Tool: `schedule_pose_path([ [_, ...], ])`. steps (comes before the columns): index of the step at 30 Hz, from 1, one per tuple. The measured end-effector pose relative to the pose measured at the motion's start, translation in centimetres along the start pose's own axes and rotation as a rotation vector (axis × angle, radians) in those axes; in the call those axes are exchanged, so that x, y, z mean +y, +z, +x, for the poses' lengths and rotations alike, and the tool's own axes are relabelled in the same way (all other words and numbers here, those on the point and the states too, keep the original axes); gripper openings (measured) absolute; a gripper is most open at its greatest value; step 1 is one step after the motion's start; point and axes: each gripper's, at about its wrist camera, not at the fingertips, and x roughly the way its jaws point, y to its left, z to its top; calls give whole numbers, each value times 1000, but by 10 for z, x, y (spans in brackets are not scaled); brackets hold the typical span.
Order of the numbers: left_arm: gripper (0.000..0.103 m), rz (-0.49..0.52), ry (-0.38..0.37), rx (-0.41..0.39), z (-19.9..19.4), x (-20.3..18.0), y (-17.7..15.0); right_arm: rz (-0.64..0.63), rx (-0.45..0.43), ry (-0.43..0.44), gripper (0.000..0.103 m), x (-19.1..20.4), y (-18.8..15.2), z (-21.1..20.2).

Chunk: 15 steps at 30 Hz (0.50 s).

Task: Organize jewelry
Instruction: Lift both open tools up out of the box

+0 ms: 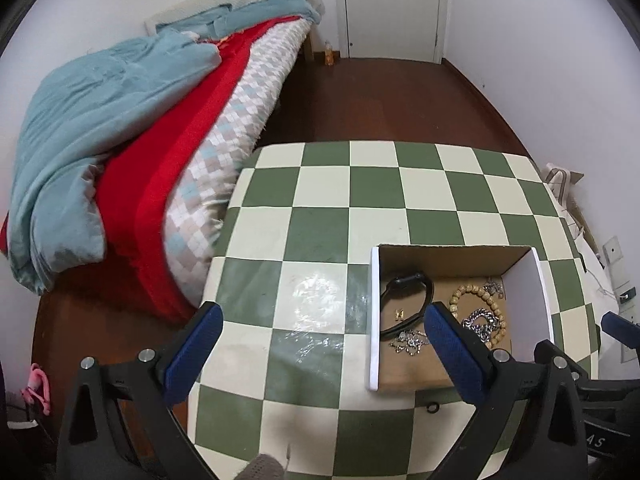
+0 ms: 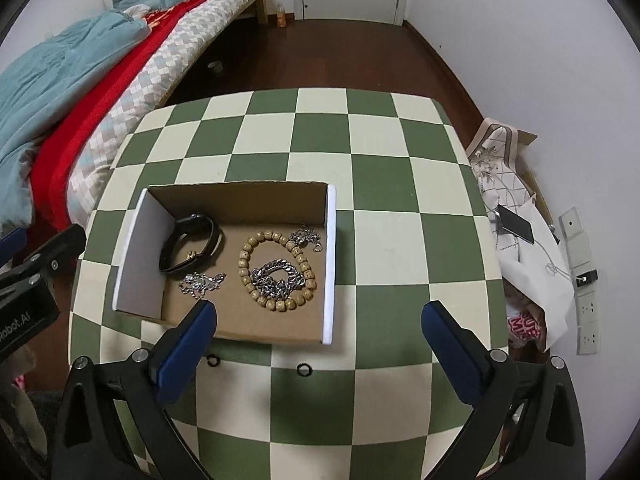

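Observation:
An open cardboard box [image 2: 330, 260] with white side walls stands on the green-and-cream checkered table [image 2: 400, 240]. Inside lie a black wristband [image 2: 190, 246], a wooden bead bracelet [image 2: 276, 268] ringing a thick silver chain [image 2: 276, 278], a small silver chain [image 2: 202, 282] and a thin chain [image 2: 306, 238]. Two small black rings [image 2: 213, 361] [image 2: 305, 369] rest on the table in front of the box. My right gripper [image 2: 320, 312] hangs open over the box's near edge, holding nothing. My left gripper [image 1: 324, 316] is open and empty, left of the box [image 1: 374, 320].
A bed [image 1: 120, 140] with a blue quilt and red blanket runs along the table's left side. Right of the table lie papers, a phone [image 2: 516, 224] and a power strip [image 2: 584, 280]. A closed door [image 1: 394, 8] is at the far wall.

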Motion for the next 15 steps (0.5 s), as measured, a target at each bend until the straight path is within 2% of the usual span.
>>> schedule_pose_path([
  [6, 103, 16, -12, -39, -26, -1, -13, 10, -59, -11, 103, 2, -13, -28],
  [15, 103, 20, 16, -124, -72, -1, -34, -1, -166, -50, 103, 0, -36, -81],
])
